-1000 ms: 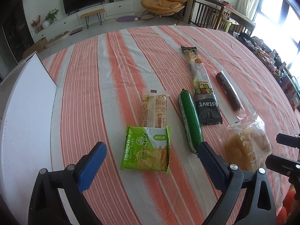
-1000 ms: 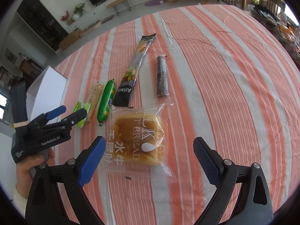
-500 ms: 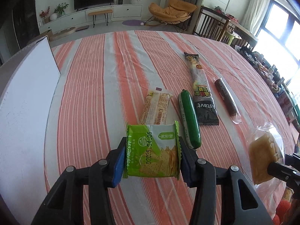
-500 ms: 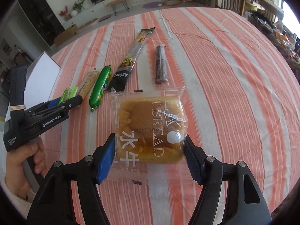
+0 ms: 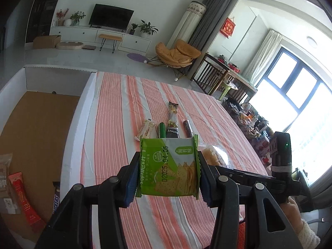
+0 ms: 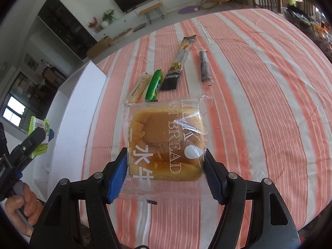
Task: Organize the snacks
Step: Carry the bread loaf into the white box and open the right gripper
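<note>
My left gripper [image 5: 167,183] is shut on a green cracker packet [image 5: 168,167] and holds it up above the striped table, beside a white box [image 5: 83,122] with a brown floor. The same packet [image 6: 39,132] shows at the left of the right wrist view, near the box wall. My right gripper [image 6: 166,172] is shut on a clear bag of toast bread [image 6: 166,143], lifted off the cloth. Left on the table are a beige biscuit pack [image 6: 138,87], a green sausage [image 6: 153,85], a long black wafer stick pack [image 6: 176,66] and a dark bar [image 6: 204,67].
Inside the white box lie a red packet [image 5: 23,205], a Snickers bar [image 5: 55,202] and a pale pack [image 5: 5,172]. The orange-and-white striped tablecloth [image 6: 259,103] covers the table. A hand [image 6: 22,209] holds the left gripper's handle. Chairs and clutter stand beyond the table's right edge.
Both grippers closed on their items: left on the cracker packet, right on the bread bag. Both lifted them; the left swung up and toward the white box, whose inside now shows.
</note>
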### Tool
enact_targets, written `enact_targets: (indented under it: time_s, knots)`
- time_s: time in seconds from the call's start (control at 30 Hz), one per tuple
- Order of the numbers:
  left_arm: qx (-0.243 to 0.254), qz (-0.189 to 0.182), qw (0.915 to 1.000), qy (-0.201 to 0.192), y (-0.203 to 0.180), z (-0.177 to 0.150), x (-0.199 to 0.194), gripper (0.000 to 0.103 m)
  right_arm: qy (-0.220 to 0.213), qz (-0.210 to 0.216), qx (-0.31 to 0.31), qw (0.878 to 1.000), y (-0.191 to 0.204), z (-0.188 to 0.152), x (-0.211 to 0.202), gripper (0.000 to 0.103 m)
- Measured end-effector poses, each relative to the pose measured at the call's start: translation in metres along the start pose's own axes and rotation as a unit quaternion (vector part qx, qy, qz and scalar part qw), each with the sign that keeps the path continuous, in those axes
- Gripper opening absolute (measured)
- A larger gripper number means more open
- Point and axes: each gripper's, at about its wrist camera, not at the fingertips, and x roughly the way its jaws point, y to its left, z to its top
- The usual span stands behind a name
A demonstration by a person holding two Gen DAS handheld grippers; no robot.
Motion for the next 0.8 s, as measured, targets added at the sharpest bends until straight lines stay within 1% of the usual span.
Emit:
enact_targets:
  time_s: [0.1,0.17,0.23,0.3,0.33,0.37,0.4,0.43,0.47,0.5,0.53,0.57,0.63,0.7,0.73,0.77,0.8]
  knots:
    - [-0.002,0.041,0.9985,-0.037,0.021,0.005,-0.052,0.049,-0.006,0.054,-0.044,0.998,0.059,0.009,-0.009,0.071]
    - [-0.002,0.089,0.9947,-0.051,0.043,0.006,-0.079,0.049,-0.005,0.092,-0.077,0.993,0.106,0.016,-0.011,0.071]
    - [-0.006,0.149,0.9870,-0.060,0.070,0.005,-0.094,0.050,0.003,0.127,-0.107,0.986,0.152,0.021,-0.007,0.071]
    - [-0.031,0.196,0.9787,-0.054,0.104,-0.001,-0.099,0.051,0.010,0.155,-0.129,0.979,0.196,0.022,0.003,0.071]
    - [-0.044,0.221,0.9730,-0.049,0.120,-0.006,-0.098,0.051,0.012,0.163,-0.140,0.977,0.217,0.022,0.011,0.071]
    - [-0.057,0.251,0.9655,-0.042,0.135,-0.010,-0.095,0.053,0.013,0.168,-0.152,0.974,0.237,0.021,0.020,0.071]
    - [-0.067,0.270,0.9599,-0.034,0.149,-0.015,-0.093,0.058,0.010,0.170,-0.160,0.972,0.252,0.020,0.029,0.072]
    - [-0.076,0.281,0.9563,-0.024,0.160,-0.020,-0.089,0.065,0.007,0.175,-0.162,0.971,0.265,0.019,0.038,0.074]
    - [-0.082,0.290,0.9532,-0.013,0.168,-0.025,-0.083,0.068,0.004,0.179,-0.160,0.971,0.273,0.020,0.046,0.075]
    - [-0.086,0.299,0.9503,-0.004,0.174,-0.029,-0.080,0.068,0.009,0.179,-0.156,0.971,0.277,0.020,0.056,0.082]
    - [-0.087,0.303,0.9490,0.005,0.177,-0.034,-0.074,0.068,0.020,0.174,-0.153,0.973,0.279,0.021,0.064,0.085]
    - [-0.086,0.302,0.9494,0.009,0.178,-0.036,-0.071,0.068,0.026,0.173,-0.148,0.973,0.278,0.021,0.068,0.085]
    - [-0.082,0.286,0.9547,0.009,0.174,-0.037,-0.062,0.070,0.010,0.174,-0.138,0.975,0.260,0.023,0.066,0.085]
    - [-0.068,0.262,0.9628,0.003,0.161,-0.037,-0.056,0.072,-0.018,0.144,-0.138,0.980,0.233,0.027,0.063,0.085]
    - [-0.057,0.248,0.9670,-0.002,0.152,-0.036,-0.052,0.073,-0.029,0.122,-0.141,0.982,0.219,0.026,0.062,0.085]
    - [-0.042,0.233,0.9715,-0.007,0.141,-0.035,-0.046,0.075,-0.040,0.089,-0.145,0.985,0.202,0.025,0.064,0.085]
    - [-0.023,0.216,0.9761,-0.010,0.131,-0.036,-0.041,0.078,-0.050,0.051,-0.150,0.986,0.184,0.022,0.066,0.085]
